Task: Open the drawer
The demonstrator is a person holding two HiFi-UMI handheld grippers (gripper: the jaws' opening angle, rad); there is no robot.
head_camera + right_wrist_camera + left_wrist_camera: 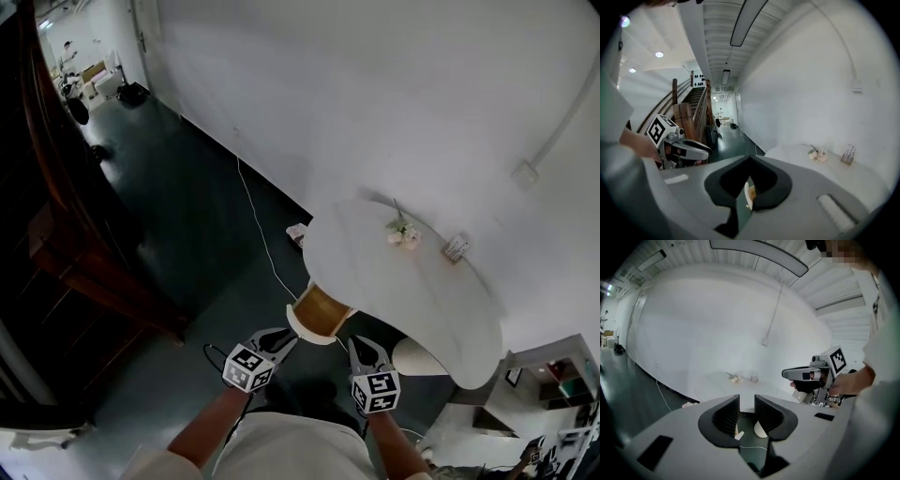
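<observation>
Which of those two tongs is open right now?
The left tongs: their black jaws stand apart with nothing between them, while the right tongs have theirs closed together.

1. The table (394,281) hid most of the tan cylinder (322,313) beneath it; only a band at the near rim showed.
2. A little stand (457,247) near the flowers (404,233) was too small to make out.
3. The hands were tucked behind the marker cubes of the left gripper (281,337) and right gripper (360,345), and both arms were chopped by the bottom edge.
4. The dark wooden staircase (56,234) ran off the left edge.
5. The clutter (94,80) far down the floor was just tiny shapes.
6. The shelves (562,380) were clipped at the right edge.
</observation>
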